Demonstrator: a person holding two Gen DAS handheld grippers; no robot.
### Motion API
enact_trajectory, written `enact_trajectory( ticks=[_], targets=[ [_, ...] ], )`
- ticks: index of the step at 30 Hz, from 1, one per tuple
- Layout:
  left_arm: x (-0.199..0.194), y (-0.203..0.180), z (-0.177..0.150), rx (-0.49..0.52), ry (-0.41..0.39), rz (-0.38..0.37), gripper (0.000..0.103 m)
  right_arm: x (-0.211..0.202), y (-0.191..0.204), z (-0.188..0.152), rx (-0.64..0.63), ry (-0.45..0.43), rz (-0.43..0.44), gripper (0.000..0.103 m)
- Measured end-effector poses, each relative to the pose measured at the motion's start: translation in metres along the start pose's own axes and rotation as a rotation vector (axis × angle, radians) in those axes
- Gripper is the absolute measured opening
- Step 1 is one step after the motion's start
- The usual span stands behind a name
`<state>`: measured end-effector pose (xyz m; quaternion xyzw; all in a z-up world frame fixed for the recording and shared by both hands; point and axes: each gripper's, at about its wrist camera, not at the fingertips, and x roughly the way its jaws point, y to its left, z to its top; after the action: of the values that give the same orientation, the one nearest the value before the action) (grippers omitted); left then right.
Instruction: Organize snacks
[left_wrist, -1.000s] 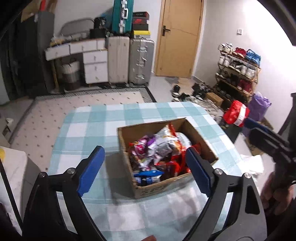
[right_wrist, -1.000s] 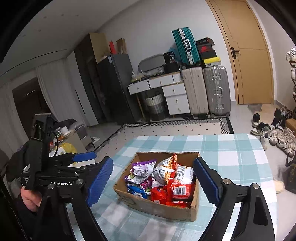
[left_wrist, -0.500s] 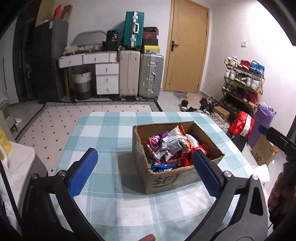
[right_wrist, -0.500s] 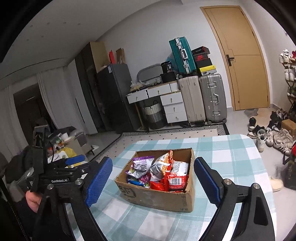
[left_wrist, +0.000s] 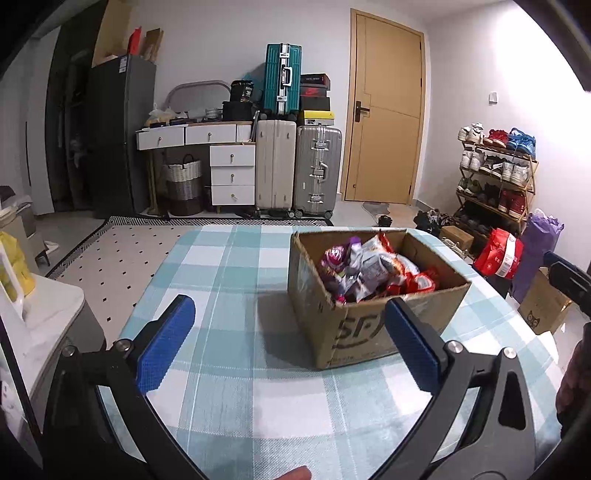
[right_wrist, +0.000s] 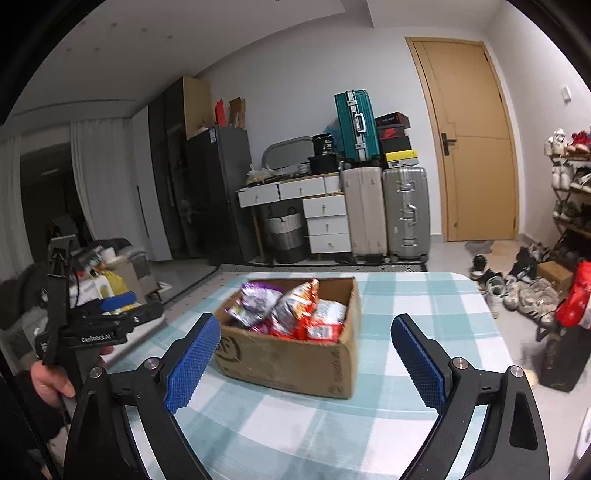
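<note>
An open brown cardboard box (left_wrist: 373, 295) stands on the desk under a blue-and-white checked cloth (left_wrist: 236, 280), heaped with crinkly snack packets in purple, silver and red (right_wrist: 291, 310). No packet shows on the cloth outside it. The left gripper (left_wrist: 290, 341) hangs back with the box at its one o'clock; the right gripper (right_wrist: 306, 360) has the box at its twelve o'clock. Both sets of jaws stand wide apart and hold nothing. This fits either packets waiting to be sorted or a box just filled, so no further move can be judged.
</note>
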<state>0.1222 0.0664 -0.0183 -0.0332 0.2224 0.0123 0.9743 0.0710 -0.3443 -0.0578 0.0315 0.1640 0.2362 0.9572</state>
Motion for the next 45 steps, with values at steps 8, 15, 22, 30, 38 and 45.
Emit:
enact_trajectory(
  ticks=[8, 15, 22, 30, 38, 45],
  targets=[
    [0.018, 0.015, -0.038, -0.014, 0.01, 0.042, 0.102, -0.004, -0.005, -0.031, -0.03, -0.02, -0.07, 0.095],
    [0.019, 0.014, -0.053, 0.018, -0.061, 0.05, 0.102, 0.003, -0.011, -0.052, -0.045, -0.001, -0.118, 0.095],
    [0.019, 0.012, -0.055, 0.019, -0.07, 0.034, 0.102, 0.015, -0.016, -0.065, -0.046, 0.016, -0.137, 0.095],
    [0.013, 0.003, -0.057, 0.061, -0.098, 0.033, 0.102, 0.02, -0.014, -0.072, -0.073, 0.005, -0.158, 0.095],
    [0.006, 0.005, -0.059, 0.058, -0.134, 0.024, 0.102, 0.021, -0.009, -0.073, -0.092, 0.005, -0.166, 0.101],
    [0.006, 0.005, -0.06, 0.058, -0.134, 0.024, 0.102, 0.021, -0.01, -0.074, -0.091, 0.009, -0.166, 0.102]
  ],
)
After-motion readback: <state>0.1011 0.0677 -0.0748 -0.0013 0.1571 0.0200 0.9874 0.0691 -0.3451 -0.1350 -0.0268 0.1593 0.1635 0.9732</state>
